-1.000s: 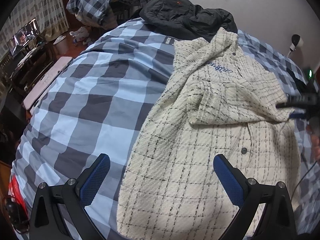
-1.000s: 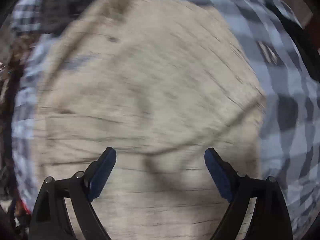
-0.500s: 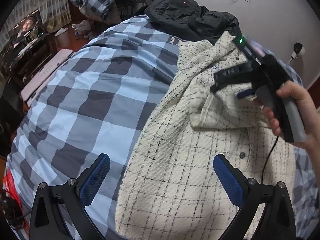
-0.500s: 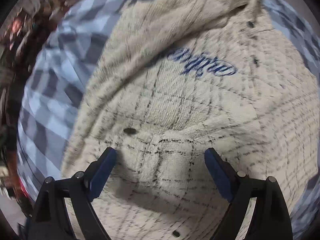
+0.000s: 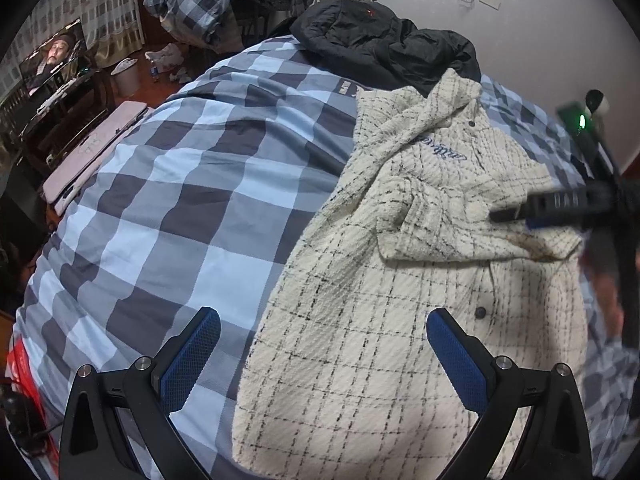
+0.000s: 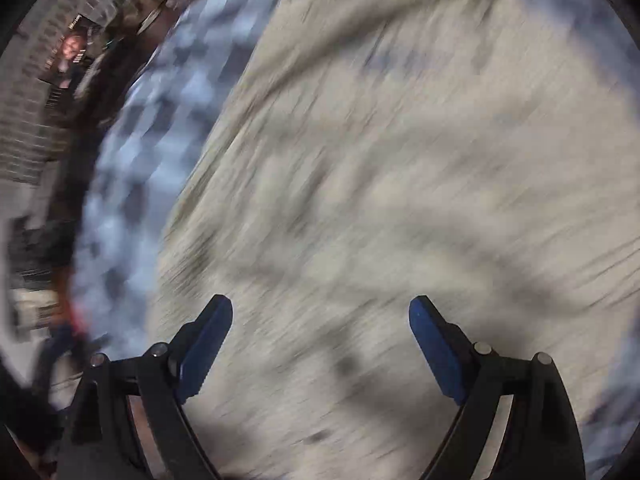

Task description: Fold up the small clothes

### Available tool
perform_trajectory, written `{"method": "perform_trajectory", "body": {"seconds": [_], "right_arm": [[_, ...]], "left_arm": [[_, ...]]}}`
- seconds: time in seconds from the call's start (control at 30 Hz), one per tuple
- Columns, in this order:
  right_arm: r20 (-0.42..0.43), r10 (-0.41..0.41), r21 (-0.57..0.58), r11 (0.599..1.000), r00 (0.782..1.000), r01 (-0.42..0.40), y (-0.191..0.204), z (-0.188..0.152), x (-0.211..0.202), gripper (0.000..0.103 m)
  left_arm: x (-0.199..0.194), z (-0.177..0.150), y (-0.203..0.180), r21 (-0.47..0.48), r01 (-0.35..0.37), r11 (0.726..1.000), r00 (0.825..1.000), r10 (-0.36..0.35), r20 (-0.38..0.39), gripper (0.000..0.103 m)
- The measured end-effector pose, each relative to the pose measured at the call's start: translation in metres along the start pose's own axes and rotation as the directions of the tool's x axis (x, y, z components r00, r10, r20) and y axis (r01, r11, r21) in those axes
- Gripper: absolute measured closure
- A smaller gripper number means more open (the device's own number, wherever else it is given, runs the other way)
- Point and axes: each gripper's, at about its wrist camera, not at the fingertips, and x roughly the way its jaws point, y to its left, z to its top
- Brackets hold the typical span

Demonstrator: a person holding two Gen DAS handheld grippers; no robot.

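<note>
My cream checked jacket (image 5: 400, 320) lies flat on the checked bed (image 5: 192, 200) at the frame's lower right, and with my left tongs (image 5: 324, 356) and right tongs (image 6: 320, 344) both wide and empty, I'd pinch its soft, floppy hem edge.

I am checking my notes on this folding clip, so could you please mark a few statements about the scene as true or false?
1. The cream plaid jacket lies on a blue checked duvet. True.
2. The left tool is shut on the jacket's hem. False: its jaws stand wide open, holding nothing.
3. A black coat lies beyond the jacket's collar. True.
4. The right tool grips a sleeve. False: its jaws are open over the jacket, nothing between the pads.
5. One sleeve is folded across the jacket's chest. True.
</note>
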Motion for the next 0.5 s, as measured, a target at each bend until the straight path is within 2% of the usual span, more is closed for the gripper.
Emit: {"method": "perform_trajectory", "body": {"seconds": [0.03,0.07,0.13,0.2,0.3,0.4,0.43,0.47,0.5], "right_arm": [[0.028,-0.043,-0.013,0.999,0.999,0.044,-0.005,0.007,-0.003,0.015],[0.030,-0.052,-0.022,0.998,0.998,0.052,-0.012,0.013,-0.003,0.015],[-0.016,-0.042,-0.031,0.999,0.999,0.042,-0.015,0.024,0.010,0.015],[-0.077,-0.064,-0.084,0.995,0.995,0.057,0.005,0.038,0.039,0.015],[-0.119,-0.179,-0.182,0.971,0.977,0.156,0.000,0.045,0.070,0.015],[-0.173,-0.157,-0.191,0.974,0.972,0.123,-0.010,0.040,0.085,0.016],[-0.184,-0.153,-0.191,0.975,0.971,0.117,-0.009,0.039,0.090,0.018],[-0.186,-0.151,-0.190,0.975,0.971,0.115,-0.011,0.033,0.088,0.049],[-0.191,-0.139,-0.191,0.976,0.972,0.102,-0.011,0.026,0.085,0.092]], "left_arm": [[0.001,0.000,0.000,0.001,-0.002,1.000,1.000,0.002,-0.002,0.000],[0.002,0.000,0.001,0.001,-0.004,1.000,1.000,0.004,-0.004,0.000],[0.003,0.001,0.002,-0.001,-0.009,1.000,1.000,0.009,-0.004,0.000],[0.005,0.001,0.002,-0.002,-0.010,1.000,1.000,0.010,-0.005,0.000],[0.010,0.003,0.003,-0.009,-0.006,1.000,1.000,0.006,-0.022,0.000],[0.013,0.005,0.004,-0.022,0.011,1.000,0.999,-0.011,-0.036,0.000],[0.014,0.005,0.003,-0.023,0.012,1.000,0.999,-0.013,-0.040,0.000],[0.014,0.005,0.003,-0.025,0.015,1.000,0.999,-0.016,-0.041,0.000],[0.014,0.005,0.002,-0.024,0.017,1.000,0.999,-0.018,-0.040,0.000]]}}
